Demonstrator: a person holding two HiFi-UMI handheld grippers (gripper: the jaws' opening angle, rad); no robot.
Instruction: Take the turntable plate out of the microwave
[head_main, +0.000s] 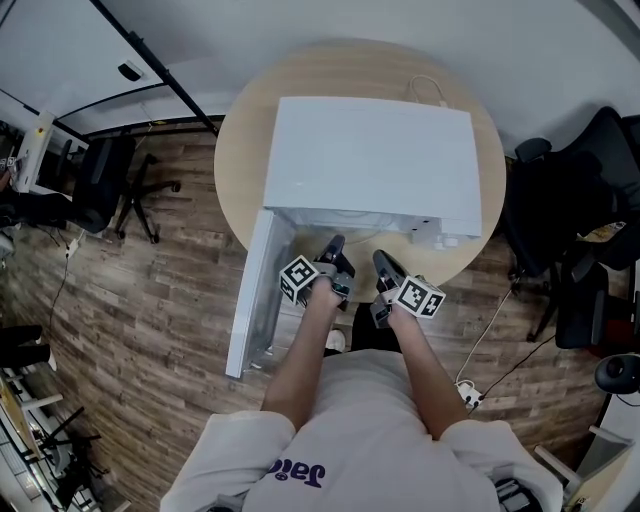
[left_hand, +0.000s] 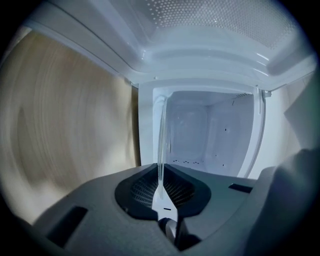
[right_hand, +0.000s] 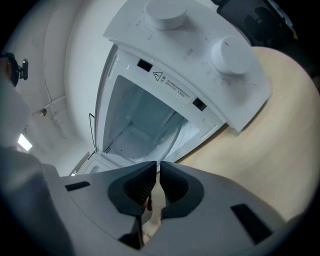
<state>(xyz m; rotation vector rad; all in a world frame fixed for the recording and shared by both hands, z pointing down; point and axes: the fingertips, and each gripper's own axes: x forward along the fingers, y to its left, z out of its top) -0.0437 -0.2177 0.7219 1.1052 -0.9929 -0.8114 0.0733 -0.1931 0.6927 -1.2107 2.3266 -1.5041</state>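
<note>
The white microwave (head_main: 370, 165) sits on a round wooden table (head_main: 240, 150) with its door (head_main: 255, 295) swung open to the left. My left gripper (head_main: 335, 255) is at the opening, shut on the rim of the clear glass turntable plate (left_hand: 161, 145). In the left gripper view (left_hand: 161, 176) the plate shows edge-on as a thin clear strip running out from between the pads toward the white cavity (left_hand: 210, 135). My right gripper (head_main: 385, 265) hangs beside the left one, shut and empty (right_hand: 156, 172), facing the cavity (right_hand: 140, 125). The plate cannot be made out in the head view.
The control panel with two knobs (right_hand: 200, 40) lies right of the opening. A white cable (head_main: 428, 88) runs behind the microwave. Office chairs stand at the left (head_main: 110, 185) and right (head_main: 590, 180) on the wooden floor (head_main: 150, 320).
</note>
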